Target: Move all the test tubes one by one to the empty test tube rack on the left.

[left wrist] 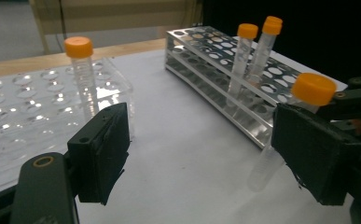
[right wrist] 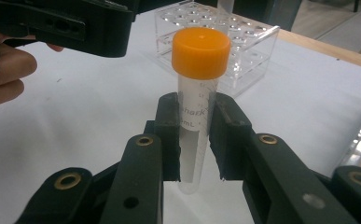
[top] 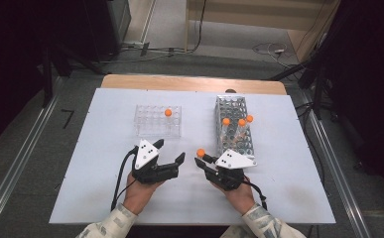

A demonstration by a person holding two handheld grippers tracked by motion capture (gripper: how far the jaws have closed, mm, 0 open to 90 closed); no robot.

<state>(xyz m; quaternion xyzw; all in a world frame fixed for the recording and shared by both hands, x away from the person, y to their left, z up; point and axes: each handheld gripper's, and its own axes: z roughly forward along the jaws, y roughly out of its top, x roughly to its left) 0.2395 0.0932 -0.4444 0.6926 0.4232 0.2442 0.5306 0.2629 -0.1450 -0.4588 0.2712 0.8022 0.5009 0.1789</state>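
Fingers of the right gripper (right wrist: 194,140) are clamping a clear tube (right wrist: 196,126) with an orange cap, pinching its body below the cap so that the rounded bottom is hanging just beneath the pads while the tube is standing nearly upright above the white tabletop (top: 105,198). In the high view this right gripper (top: 204,159) is sitting near the front edge, right of centre, with the orange cap showing at its tip. Just beside it, to the left, the left gripper (top: 168,151) is hovering with its fingers (left wrist: 104,149) standing wide apart and nothing between them; the held tube (left wrist: 281,154) is appearing close by its right finger in the left gripper view.

Farther back, a clear plastic rack (top: 158,121) is resting on the tabletop ahead of the left gripper, carrying one orange-capped tube (top: 168,113) in its right rear part. To the right, a metal rack (top: 234,126) is lying lengthwise and holding three orange-capped tubes (top: 241,122) near its middle. Beyond the white sheet, a wooden edge (top: 189,82) is showing.
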